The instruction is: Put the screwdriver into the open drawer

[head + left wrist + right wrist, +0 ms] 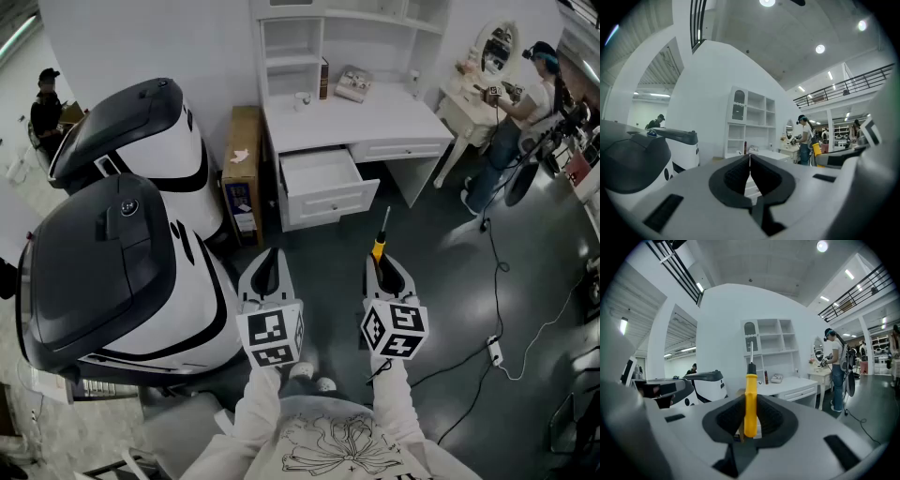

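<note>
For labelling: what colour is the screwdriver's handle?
Yellow screwdriver handle; the right gripper view shows it best.

Cool, even indoor light fills all three views. It comes from round ceiling lamps [820, 48] that burn out to white spots with slight glare. Shadows are soft and faint. The dark floor [441, 281] carries a pale sheen beside the white counter [375, 117], which looks almost washed out. The head view darkens toward its corners and bends straight walls. Both gripper views sit inside a black circular frame with strong curving at the edges. The shells of the left gripper [750, 161] and right gripper [751, 401] look soft near the lens.
</note>
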Demonstrator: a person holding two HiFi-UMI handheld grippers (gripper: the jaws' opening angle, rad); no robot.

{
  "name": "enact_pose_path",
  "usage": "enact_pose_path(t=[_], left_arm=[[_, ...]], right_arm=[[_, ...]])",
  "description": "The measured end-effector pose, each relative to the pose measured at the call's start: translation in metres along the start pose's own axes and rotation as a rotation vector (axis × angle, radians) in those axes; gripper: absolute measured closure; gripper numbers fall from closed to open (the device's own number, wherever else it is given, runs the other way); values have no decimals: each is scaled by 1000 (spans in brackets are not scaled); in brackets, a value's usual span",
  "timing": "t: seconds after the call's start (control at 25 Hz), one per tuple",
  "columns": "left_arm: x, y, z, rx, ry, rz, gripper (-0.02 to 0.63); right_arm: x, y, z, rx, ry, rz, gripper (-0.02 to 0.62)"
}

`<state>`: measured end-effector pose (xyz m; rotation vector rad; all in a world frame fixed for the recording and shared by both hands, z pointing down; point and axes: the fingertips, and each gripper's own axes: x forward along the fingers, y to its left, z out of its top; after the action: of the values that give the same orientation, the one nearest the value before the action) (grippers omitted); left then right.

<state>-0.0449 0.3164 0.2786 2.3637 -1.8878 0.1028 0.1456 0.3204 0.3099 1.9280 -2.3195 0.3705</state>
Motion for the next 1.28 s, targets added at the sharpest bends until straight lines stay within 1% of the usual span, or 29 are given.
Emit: enact_pose_path(t=[0.56,1.04,1.28], left_arm=[[13,16,-2,-10,6,-10,600],[40,41,-13,-3,25,-49,600],[55,53,-23,-20,45,-47,600]], right_arm=[[16,10,0,-5,6,-8,527],[50,29,-11,31,21,-25,526],[68,35,-17,25,46,-21,526]])
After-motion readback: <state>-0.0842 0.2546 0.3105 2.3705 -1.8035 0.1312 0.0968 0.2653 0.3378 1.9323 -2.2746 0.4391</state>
